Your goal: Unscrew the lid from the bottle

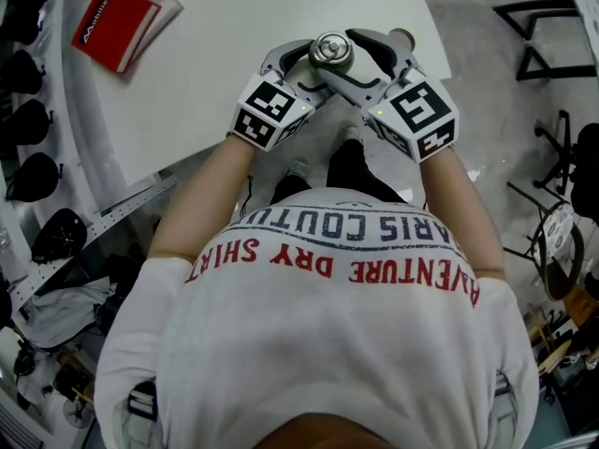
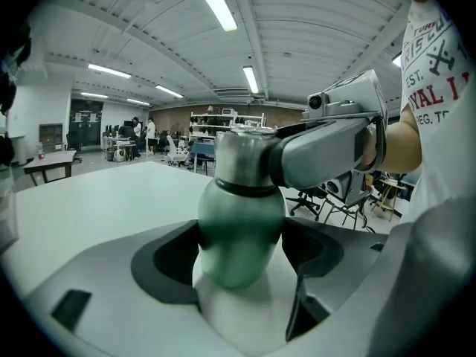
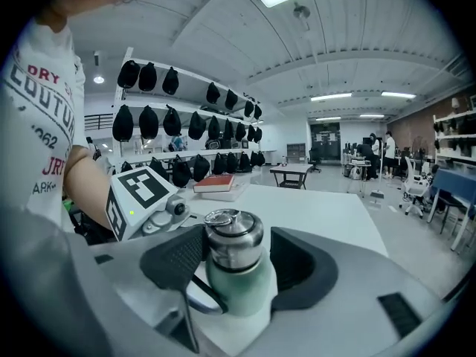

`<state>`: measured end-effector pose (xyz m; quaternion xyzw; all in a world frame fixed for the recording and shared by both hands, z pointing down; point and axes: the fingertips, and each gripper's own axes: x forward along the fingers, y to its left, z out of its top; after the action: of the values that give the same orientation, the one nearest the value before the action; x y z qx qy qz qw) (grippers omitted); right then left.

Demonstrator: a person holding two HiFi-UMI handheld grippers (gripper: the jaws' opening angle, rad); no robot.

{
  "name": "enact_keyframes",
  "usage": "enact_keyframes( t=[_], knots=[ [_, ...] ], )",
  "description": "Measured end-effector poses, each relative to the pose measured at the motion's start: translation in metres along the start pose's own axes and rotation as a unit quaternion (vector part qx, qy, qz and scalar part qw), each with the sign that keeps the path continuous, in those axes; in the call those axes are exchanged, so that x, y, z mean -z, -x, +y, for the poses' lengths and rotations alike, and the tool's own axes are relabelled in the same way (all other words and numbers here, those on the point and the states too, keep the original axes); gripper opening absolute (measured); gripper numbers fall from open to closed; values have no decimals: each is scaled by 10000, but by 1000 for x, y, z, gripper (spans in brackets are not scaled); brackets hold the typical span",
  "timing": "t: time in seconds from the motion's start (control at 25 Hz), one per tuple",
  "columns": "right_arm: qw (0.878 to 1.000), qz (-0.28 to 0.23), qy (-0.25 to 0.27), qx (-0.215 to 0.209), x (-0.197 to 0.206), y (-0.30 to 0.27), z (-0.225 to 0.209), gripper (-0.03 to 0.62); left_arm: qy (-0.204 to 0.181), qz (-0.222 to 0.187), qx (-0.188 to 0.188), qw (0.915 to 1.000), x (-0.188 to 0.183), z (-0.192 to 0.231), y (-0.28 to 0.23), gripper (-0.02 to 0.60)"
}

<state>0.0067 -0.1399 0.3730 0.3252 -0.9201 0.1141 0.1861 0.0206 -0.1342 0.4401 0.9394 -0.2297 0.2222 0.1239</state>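
Left gripper (image 2: 239, 255): clamps the green bottle (image 2: 238, 233) by its rounded body, both dark pads pressed to its sides, jaws kept fairly wide by that girth. Right gripper (image 3: 236, 266): straddles the steel lid (image 3: 233, 238) with jaws spread wide. Touches the lid with the ribbed pad on the left of the right gripper view, leaves a narrow gap at the opposite pad, so grips nothing. Bottle: upright between the two grippers at the near edge of the white table (image 1: 234, 36), lid on its neck, a wire ring lying on the lid's crown; resting on the tabletop or lifted, cannot tell. Also on the table: red book (image 1: 112, 28) toward the far left, well apart from the bottle.
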Motion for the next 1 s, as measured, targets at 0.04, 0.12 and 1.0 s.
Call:
enact_keyframes(
  t=[0.04,0.12,1.0],
  knots=[
    [10000,-7,39,-3,0,0,0,273,2,8,-2,10000,0,0,0,367],
    [9999,-13,106,-28,-1,-1,1,254,-2,25,3,10000,0,0,-1,367],
    [9843,245,944,-1472,1,0,2,247,-245,284,309,9988,0,1,-4,364]
  ],
)
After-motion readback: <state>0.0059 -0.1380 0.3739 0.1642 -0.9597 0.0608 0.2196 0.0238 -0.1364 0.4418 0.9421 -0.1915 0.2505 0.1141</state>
